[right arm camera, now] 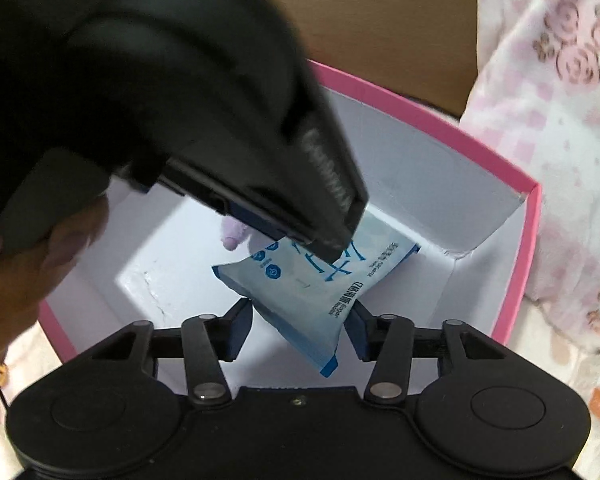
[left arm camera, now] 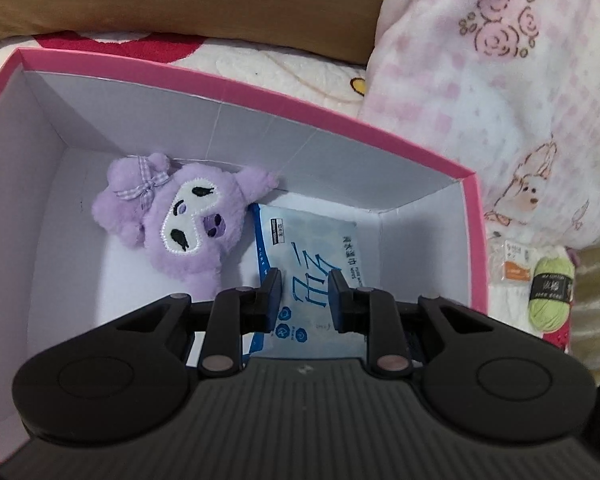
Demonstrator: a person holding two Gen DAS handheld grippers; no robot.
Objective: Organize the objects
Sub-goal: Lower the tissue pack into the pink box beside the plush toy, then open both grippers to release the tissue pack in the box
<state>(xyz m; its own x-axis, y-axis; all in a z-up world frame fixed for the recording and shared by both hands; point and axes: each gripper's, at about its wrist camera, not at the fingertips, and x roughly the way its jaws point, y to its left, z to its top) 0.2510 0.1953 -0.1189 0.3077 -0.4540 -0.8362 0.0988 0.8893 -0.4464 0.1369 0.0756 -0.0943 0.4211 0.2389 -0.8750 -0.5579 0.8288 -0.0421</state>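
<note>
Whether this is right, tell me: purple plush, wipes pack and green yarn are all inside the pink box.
Wrong: the green yarn lies outside the pink box, as the left wrist view shows; the purple plush and wipes pack are inside.

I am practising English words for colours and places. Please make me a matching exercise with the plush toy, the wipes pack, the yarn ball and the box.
Things:
1. plush toy
2. wipes pack
3. yarn ball
4. box

Descriptions:
A. pale blue with blue print, inside the box
B. pink rim, white inner walls
C. purple, inside the box at the far wall
D. green, outside the box

Pairs: 1-C, 2-A, 3-D, 4-B
</note>
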